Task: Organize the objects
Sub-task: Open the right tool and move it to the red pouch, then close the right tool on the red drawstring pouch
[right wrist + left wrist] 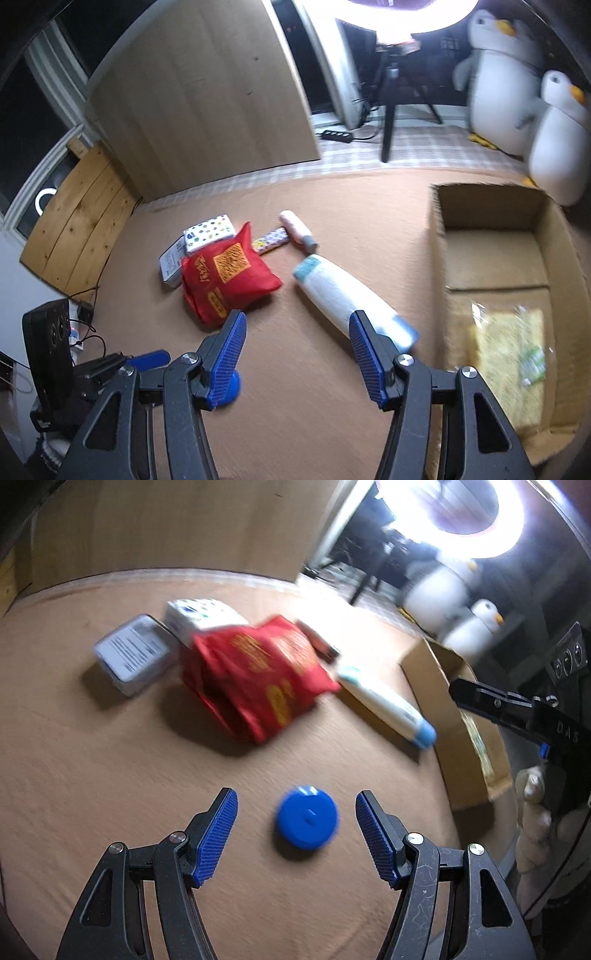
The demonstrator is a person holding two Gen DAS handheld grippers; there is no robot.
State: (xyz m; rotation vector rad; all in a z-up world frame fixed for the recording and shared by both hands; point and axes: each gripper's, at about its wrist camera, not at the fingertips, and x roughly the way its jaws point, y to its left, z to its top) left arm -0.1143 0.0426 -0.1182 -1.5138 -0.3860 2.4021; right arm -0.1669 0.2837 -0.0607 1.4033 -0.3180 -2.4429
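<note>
Hovering open and empty, the left claw frames a blue cap on the table, near the cardboard box. The right claw, also empty, gapes beside a white bottle. Closing off-centre could flick the cap away.

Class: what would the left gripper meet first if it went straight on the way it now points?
Probably the blue round cap, lying on the brown surface between the open jaws of the left gripper; depth is uncertain.
</note>
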